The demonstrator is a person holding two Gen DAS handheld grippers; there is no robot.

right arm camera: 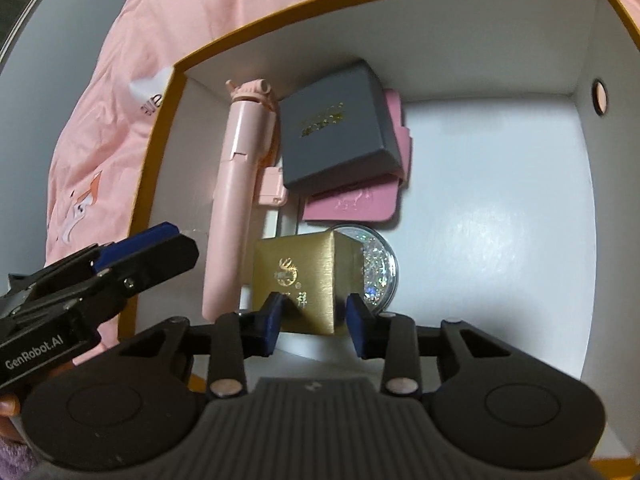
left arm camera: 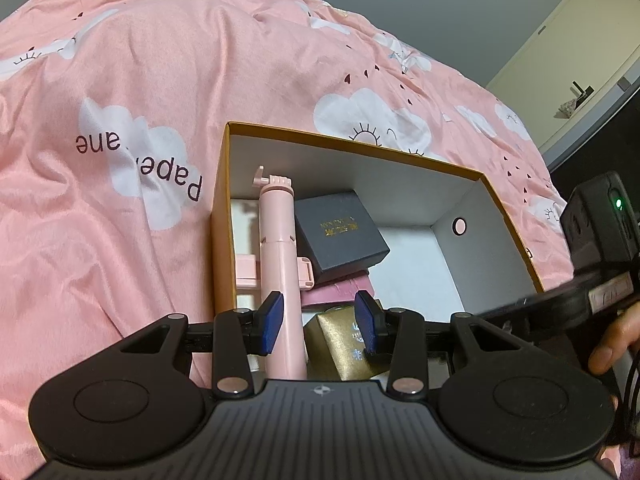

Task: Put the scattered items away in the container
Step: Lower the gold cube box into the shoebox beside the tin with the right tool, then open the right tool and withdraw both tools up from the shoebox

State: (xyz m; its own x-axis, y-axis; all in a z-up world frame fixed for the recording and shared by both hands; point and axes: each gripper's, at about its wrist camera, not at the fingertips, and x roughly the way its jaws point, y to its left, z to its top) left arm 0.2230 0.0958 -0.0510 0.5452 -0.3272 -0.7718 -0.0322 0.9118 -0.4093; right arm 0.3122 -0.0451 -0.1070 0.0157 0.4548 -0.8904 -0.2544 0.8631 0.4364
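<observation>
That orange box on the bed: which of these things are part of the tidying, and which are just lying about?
Part of the job:
- orange box, the container
- pink selfie stick
- grey gift box
- pink card holder
- gold box, between the right gripper pads
- glitter disc
- left gripper

Just lying about:
- pink bedspread
- cupboard

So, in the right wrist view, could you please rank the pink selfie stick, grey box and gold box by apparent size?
1. pink selfie stick, longest.
2. grey box and gold box look alike; the gold one is nearer, so unranked.
</observation>
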